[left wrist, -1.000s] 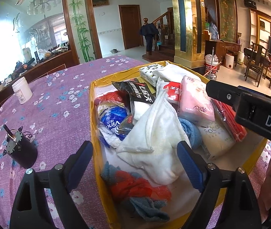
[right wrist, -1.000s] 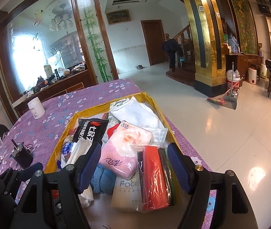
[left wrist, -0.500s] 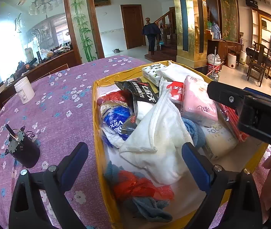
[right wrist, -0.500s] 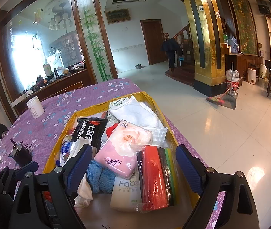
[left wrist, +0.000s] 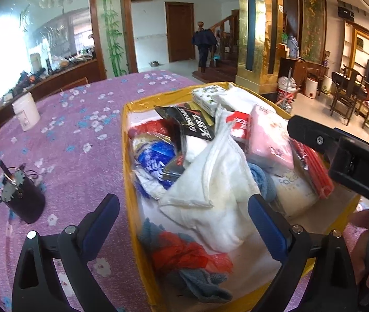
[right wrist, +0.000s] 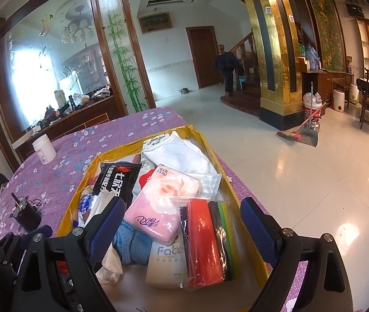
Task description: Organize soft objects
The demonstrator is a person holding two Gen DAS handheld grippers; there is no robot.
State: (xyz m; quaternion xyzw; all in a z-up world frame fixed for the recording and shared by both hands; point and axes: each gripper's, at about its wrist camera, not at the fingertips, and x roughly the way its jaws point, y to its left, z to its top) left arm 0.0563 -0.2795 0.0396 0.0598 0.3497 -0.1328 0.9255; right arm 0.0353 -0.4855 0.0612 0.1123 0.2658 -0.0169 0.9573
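Left wrist view: my left gripper point(left wrist: 183, 215), fingers spread and empty, hovers over the crumpled white towel point(left wrist: 210, 182) in the yellow-rimmed cardboard box point(left wrist: 127, 171); my right gripper point(right wrist: 182, 223) likewise gapes above the pink tissue pack point(right wrist: 156, 213).

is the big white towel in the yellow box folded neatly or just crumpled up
Crumpled. The big white cloth towel lies bunched in loose uneven folds over other items in the yellow cardboard box, one corner sticking out, no flat squared edges.

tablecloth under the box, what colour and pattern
Purple tablecloth with small white and blue flowers; clearest in the left wrist view.
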